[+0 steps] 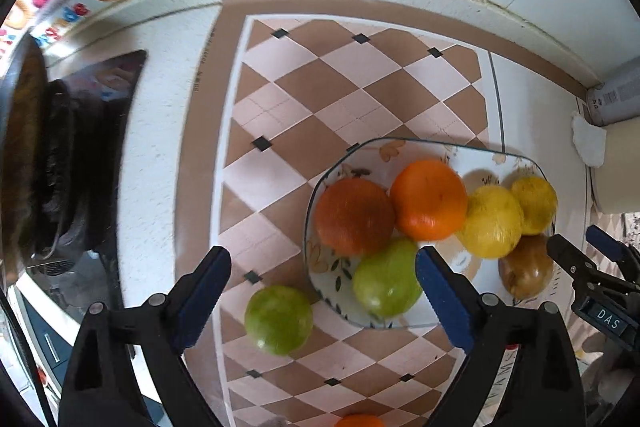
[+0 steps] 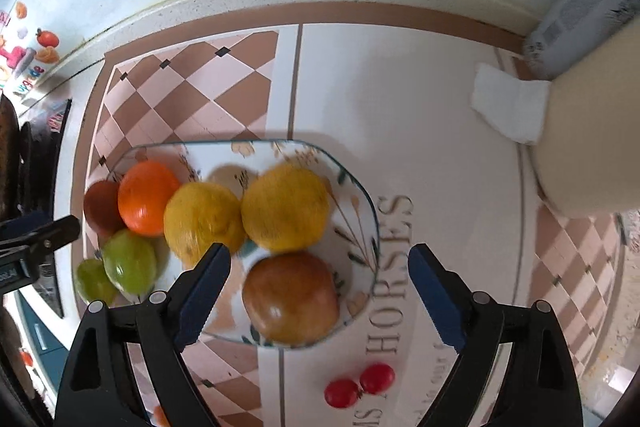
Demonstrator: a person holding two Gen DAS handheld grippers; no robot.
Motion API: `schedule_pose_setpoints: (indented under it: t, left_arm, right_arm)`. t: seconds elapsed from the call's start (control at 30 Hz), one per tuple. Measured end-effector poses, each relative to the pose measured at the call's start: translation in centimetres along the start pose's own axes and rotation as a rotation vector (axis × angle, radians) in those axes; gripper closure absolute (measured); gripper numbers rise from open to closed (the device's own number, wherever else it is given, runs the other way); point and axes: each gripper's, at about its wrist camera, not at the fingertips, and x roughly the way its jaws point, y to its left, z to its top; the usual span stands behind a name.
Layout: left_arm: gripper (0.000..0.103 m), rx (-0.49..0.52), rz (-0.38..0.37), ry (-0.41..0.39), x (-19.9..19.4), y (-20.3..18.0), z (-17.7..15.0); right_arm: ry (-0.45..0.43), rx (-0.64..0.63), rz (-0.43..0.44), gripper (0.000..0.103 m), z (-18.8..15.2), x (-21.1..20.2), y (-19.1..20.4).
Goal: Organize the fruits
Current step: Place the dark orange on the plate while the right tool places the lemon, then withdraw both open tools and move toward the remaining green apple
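Observation:
A glass plate with a flower print holds two oranges, two lemons, a green pear and a brown fruit. A green round fruit lies on the mat just left of the plate. My left gripper hangs open above the green fruit and the pear, touching neither. My right gripper stands open over the brown fruit, its pads clear of it. Two small red tomatoes lie on the mat in front of the plate.
A checkered mat covers the counter up to the tiled wall. A dark pan on a stove stands at the left. At the right are a beige container, a white tissue and a grey can.

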Motion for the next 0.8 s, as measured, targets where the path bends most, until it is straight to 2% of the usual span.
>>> schedule_pose_setpoints:
  t: [0.1, 0.27, 0.5, 0.8]
  left_arm:
    - [0.009, -0.006, 0.017, -0.045, -1.3, -0.5, -2.0]
    - [0.009, 0.016, 0.029, -0.105, -2.7, -1.8, -4.6]
    - [0.009, 0.042, 0.009, -0.175, -4.7, -2.9, -7.5]
    - [0.009, 0.046, -0.029, -0.276, -9.2, -2.7, -11.3]
  right_arm:
    - [-0.021, -0.004, -0.025, 0.01, -1.9, -1.0, 0.4]
    - [-0.052, 0.014, -0.008, 0.01, -5.0, -2.7, 1.3]
    - [-0.115, 0.032, 0.019, 0.01, -8.2, -6.3, 2.0]
    - [-0.186, 0.033, 0.044, 0.01, -11.9, -11.0, 2.3]
